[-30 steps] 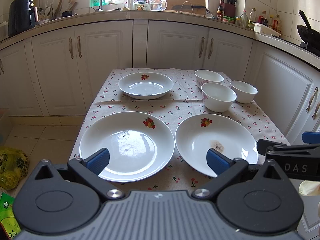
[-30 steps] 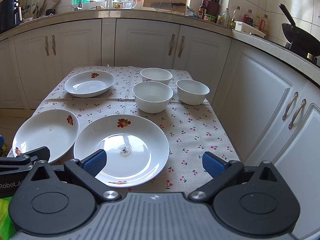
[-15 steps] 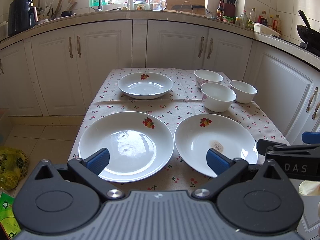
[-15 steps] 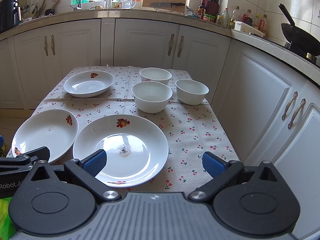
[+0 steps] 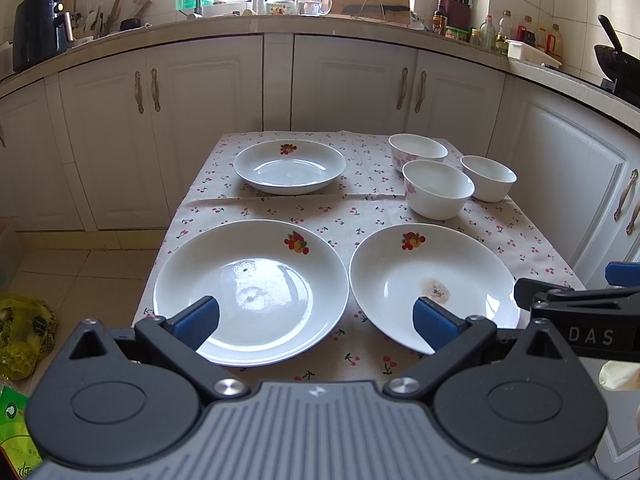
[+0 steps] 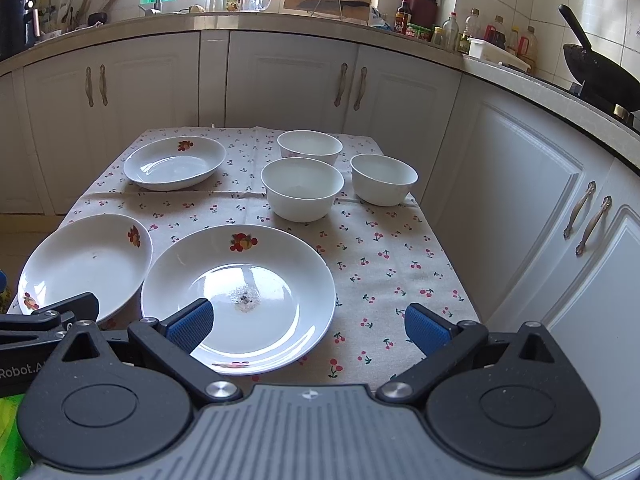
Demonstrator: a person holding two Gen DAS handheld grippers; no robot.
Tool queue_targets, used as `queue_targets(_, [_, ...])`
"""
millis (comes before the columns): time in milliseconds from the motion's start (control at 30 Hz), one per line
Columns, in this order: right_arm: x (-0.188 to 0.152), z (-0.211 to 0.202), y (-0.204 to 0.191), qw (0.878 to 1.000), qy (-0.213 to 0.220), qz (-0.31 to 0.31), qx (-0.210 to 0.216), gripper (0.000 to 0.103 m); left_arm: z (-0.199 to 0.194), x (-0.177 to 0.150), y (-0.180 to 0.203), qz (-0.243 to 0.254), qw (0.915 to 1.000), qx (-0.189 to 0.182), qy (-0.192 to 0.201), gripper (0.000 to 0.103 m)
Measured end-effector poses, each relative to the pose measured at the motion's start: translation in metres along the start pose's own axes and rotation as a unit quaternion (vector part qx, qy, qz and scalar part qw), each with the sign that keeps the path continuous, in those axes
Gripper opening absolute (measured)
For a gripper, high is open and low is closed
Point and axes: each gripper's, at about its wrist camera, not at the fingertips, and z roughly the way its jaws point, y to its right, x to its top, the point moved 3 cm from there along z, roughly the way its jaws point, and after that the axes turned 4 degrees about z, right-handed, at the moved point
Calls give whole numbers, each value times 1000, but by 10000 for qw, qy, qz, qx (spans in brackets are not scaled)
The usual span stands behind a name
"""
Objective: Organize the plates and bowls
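Observation:
Three white plates with fruit prints lie on the cherry-print tablecloth: a near-left plate (image 5: 256, 284), a near-right plate (image 5: 432, 280) with a brown stain, and a smaller far plate (image 5: 290, 166). Three white bowls (image 5: 438, 188) cluster at the far right. My left gripper (image 5: 316, 322) hovers open above the near edge, between the two near plates. My right gripper (image 6: 308, 326) is open over the right rim of the stained plate (image 6: 240, 292). Neither holds anything.
The small table (image 6: 400, 264) stands in a kitchen with white cabinets (image 5: 200, 92) behind and to the right. A yellow-green bag (image 5: 20, 320) lies on the tiled floor at left. A wok (image 6: 600, 76) sits on the right counter.
Both views have drifted very slightly; the plates and bowls have not moved, and both grippers remain open.

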Motion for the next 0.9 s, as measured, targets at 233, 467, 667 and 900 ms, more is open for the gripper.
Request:
queue_targets(233, [1,4,0,10000,-28,7,10,103,5,1,-1,13,10000,-85,-8,102])
queue_targets(467, [7,10,-2,9997,35,-132,212,103,11,6,-4,168,9995,-243,96,102])
queue_targets(667, [16,22,-10,9975,159,-532,427,103,20,5,-9,470,9984,-298,132,102])
queue_targets(900, [46,37,-15,9933,426,-705,811,103,26,2,-31,590,9963,-529,335,102])
